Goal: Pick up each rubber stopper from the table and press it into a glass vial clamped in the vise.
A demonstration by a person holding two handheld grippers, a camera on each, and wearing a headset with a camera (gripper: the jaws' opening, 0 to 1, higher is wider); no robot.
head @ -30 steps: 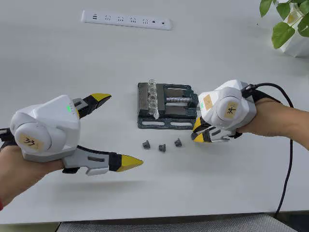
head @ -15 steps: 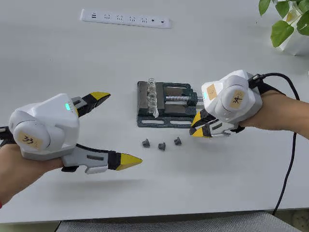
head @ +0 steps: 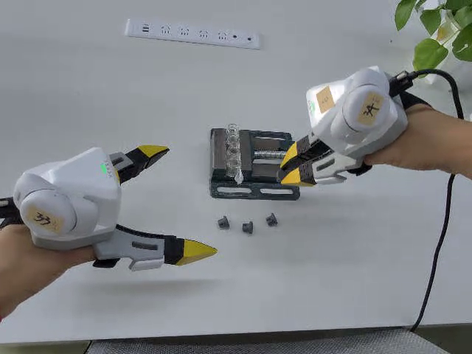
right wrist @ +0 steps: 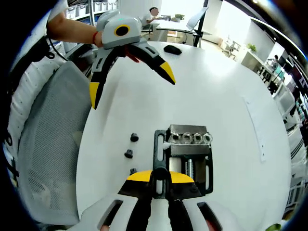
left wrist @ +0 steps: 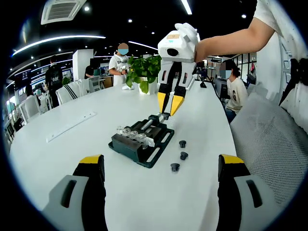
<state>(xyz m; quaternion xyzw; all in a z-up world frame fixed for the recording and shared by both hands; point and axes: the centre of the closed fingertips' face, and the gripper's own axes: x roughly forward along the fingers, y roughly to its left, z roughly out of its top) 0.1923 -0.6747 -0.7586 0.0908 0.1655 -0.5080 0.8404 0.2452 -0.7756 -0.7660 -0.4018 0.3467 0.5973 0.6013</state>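
Note:
A dark vise [head: 254,189] [left wrist: 139,150] [right wrist: 185,166] clamps a row of several glass vials [head: 234,147] [left wrist: 130,132] [right wrist: 190,138] at mid-table. Three dark rubber stoppers [head: 247,226] [left wrist: 183,155] [right wrist: 129,154] lie on the table in front of it. My right gripper [head: 290,167] [left wrist: 169,103] [right wrist: 159,177] hangs above the vise's screw end, its jaws pinched on a small dark stopper that barely shows between the yellow tips. My left gripper [head: 177,200] [left wrist: 161,161] [right wrist: 131,84] hovers wide open to the left of the vise, holding nothing.
A white power strip [head: 192,32] [left wrist: 72,126] lies at the table's far side. A potted plant [head: 435,37] [left wrist: 144,72] stands at the far right corner. A black cable [head: 442,243] trails from the right gripper over the table edge. A mesh chair [left wrist: 269,144] stands beside the table.
My right gripper has lifted from the table near the stoppers and moved up and slightly left, to above the vise's screw end. The left gripper has barely moved.

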